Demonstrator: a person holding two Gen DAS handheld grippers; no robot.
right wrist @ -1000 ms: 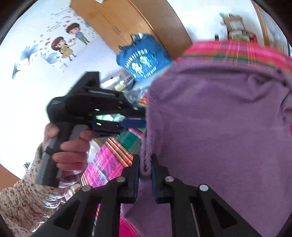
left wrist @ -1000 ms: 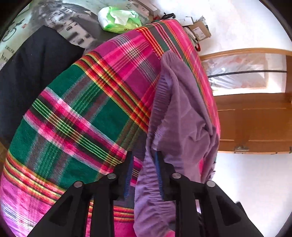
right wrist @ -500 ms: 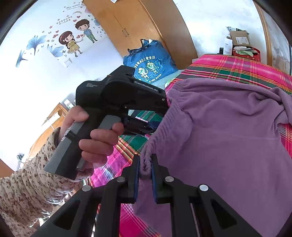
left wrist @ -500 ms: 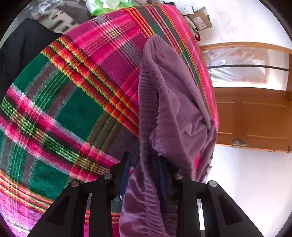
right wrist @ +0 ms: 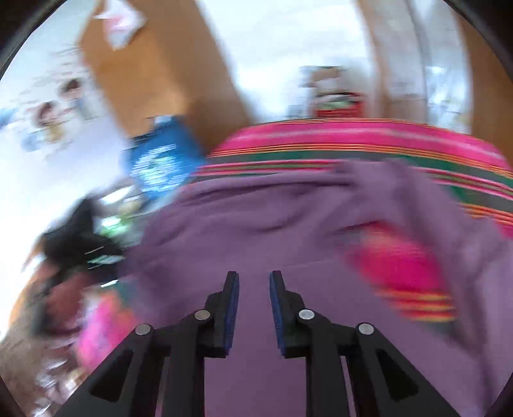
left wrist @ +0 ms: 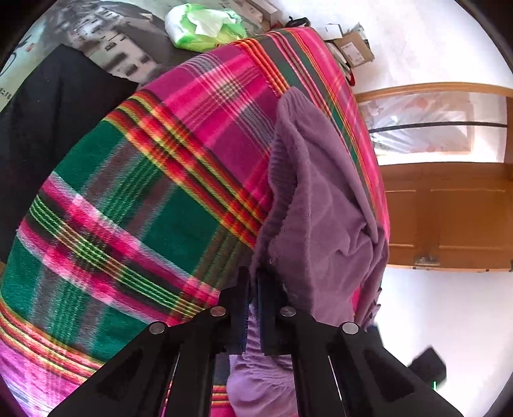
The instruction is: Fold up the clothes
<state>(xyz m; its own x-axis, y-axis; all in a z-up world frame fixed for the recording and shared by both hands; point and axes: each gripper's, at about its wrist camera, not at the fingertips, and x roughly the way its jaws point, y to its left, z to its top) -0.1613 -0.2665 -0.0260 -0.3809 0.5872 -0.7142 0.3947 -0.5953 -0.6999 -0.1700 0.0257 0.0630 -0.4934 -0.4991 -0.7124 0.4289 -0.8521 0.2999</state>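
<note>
While the left gripper [left wrist: 253, 308] pinches a ribbed edge of the one soft purple fleece garment [left wrist: 323, 205], that garment lies rumpled along the far edge of the single pink-and-green plaid blanket [left wrist: 134, 205]. The right gripper [right wrist: 254, 308], one of two, hovers over the same fleece [right wrist: 256, 231], jaws opening, nothing between them. Risk: held at one point only, the fleece may bunch or slide off the blanket's edge. Beyond the blanket: one green plastic bag [left wrist: 202, 25], one dark cloth [left wrist: 54, 128].

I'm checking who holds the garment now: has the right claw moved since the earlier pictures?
Yes. The right claw has let go of the purple garment's edge and swung right: the blue bag sits further left, and the view is blurred. Its jaws are opening.
</note>
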